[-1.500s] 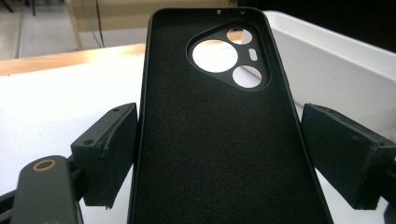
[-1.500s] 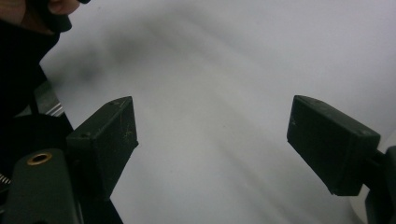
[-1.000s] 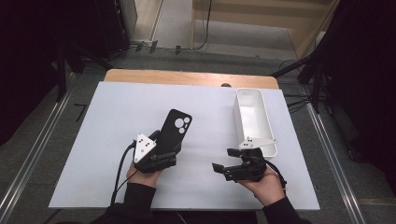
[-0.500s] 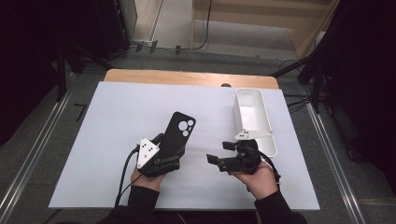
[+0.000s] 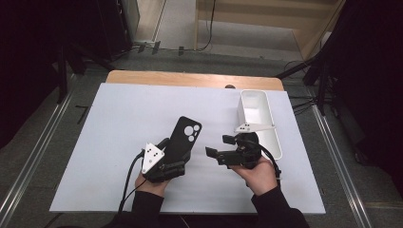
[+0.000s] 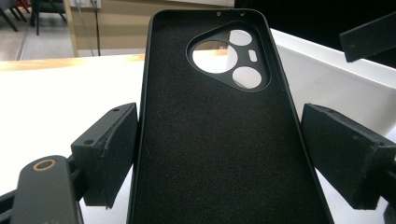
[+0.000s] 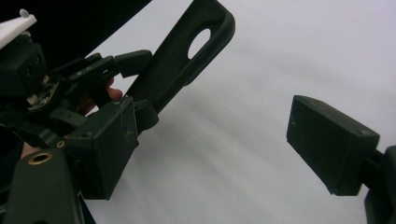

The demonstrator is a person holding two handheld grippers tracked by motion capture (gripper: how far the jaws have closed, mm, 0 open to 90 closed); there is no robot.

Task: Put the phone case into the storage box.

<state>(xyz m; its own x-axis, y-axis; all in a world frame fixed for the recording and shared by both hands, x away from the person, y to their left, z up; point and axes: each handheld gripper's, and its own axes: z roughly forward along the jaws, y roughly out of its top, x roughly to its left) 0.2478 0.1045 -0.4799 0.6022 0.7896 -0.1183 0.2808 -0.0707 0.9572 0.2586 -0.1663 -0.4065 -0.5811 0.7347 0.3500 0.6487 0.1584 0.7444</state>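
Left gripper (image 5: 177,153) has its jaws clamped on the sides of the case (image 5: 183,138), soft inside facing up, camera cutout at the far end, case sticking out over the mat (image 5: 119,118). Right gripper (image 5: 219,146) is just beside it, jaws wide apart w/ nothing between them, pointing at the case. White bin (image 5: 266,130) sits on the mat's right side, near the right hand (image 5: 259,175).

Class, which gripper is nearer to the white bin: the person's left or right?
Right. The right gripper sits just beside the white bin; the left gripper, shut on the black phone case, is farther away.
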